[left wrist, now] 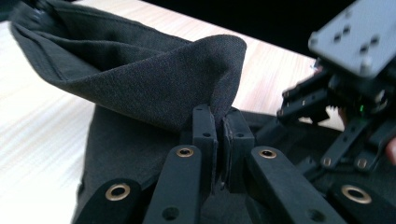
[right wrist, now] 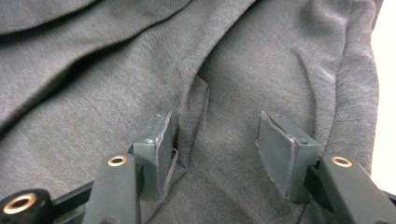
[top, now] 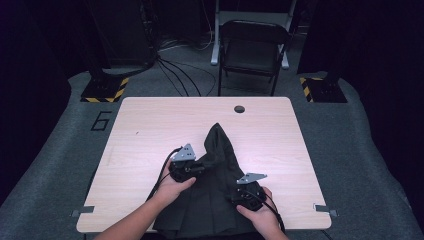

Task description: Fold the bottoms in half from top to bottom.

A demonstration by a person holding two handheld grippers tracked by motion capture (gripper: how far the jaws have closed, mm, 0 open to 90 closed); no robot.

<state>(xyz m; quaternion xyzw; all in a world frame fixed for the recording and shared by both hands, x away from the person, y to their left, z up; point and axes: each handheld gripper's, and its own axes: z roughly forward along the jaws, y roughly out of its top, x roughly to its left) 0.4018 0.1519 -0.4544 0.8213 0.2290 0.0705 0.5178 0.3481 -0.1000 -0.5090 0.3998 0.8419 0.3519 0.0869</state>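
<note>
Left gripper [left wrist: 219,140] pinches a raised fold of the dark garment [top: 215,200], which lies on the table [top: 145,130] at the near edge. Right gripper [right wrist: 215,144] rests spread-jawed on the cloth, gripping nothing. Folding looks barely begun; most of the garment remains flat and unfolded.

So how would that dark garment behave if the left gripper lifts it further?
Probably floppy: the dark garment folds over where the left gripper pinches it. Likely it drags, since most lies flat on the table. Its matte weave suggests little slipping.
</note>
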